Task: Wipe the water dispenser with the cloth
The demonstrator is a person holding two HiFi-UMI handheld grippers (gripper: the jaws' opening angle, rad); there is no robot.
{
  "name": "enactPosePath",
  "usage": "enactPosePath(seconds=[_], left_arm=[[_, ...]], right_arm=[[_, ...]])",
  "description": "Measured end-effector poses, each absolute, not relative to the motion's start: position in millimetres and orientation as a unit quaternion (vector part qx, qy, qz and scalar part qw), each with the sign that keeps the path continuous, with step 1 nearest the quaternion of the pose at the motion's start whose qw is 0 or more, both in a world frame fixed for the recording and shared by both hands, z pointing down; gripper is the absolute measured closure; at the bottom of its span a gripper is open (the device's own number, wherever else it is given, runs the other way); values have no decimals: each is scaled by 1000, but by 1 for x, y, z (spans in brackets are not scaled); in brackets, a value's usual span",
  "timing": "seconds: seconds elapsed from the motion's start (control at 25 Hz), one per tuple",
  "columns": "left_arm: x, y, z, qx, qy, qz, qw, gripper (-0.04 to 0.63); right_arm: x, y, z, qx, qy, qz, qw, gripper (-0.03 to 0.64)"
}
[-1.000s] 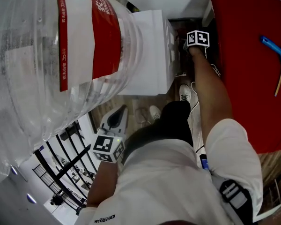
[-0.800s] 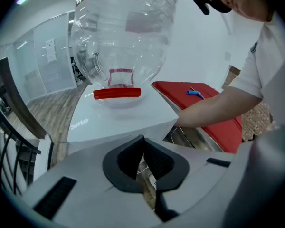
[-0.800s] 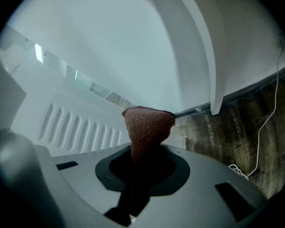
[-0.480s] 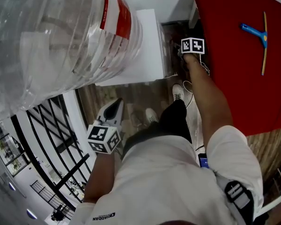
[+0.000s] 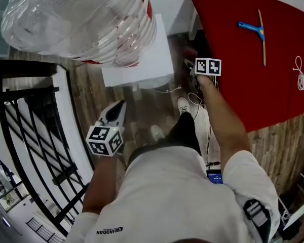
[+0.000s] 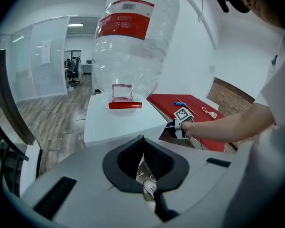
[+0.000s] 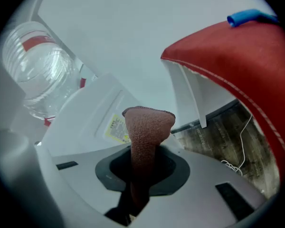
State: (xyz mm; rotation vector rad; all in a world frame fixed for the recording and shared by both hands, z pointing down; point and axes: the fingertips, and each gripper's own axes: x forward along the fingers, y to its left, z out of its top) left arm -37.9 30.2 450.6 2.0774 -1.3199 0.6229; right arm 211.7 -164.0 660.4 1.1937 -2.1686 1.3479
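Head view is showing two grippers; my left gripper (image 5: 119,108) is pinched closed, empty, near the one water dispenser (image 5: 159,49); my right gripper (image 7: 143,175) is clenching the one cloth (image 7: 146,127) beside its flank, a grasp only right gripper view is revealing.

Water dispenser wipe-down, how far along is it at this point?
Done: the cloth is picked up, clamped in the right gripper. In hand: it is held up at the white side of the water dispenser, by the yellow label; contact cannot be told. Left: the wiping itself, since no surface shows wipe marks. The left gripper hangs shut and empty, away from the dispenser.
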Motion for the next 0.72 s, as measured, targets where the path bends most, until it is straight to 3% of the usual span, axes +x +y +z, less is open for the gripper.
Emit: enactPosePath(seconds=[0.2,0.72], left_arm=[[-12,-27,535,788,-502,219,280,606],[-68,-13,516,782,-544,138,271,606]], right_arm=[[247,-191,704,422,-783,437,133,561],[188,-100,591,386,-833,371,139,561]])
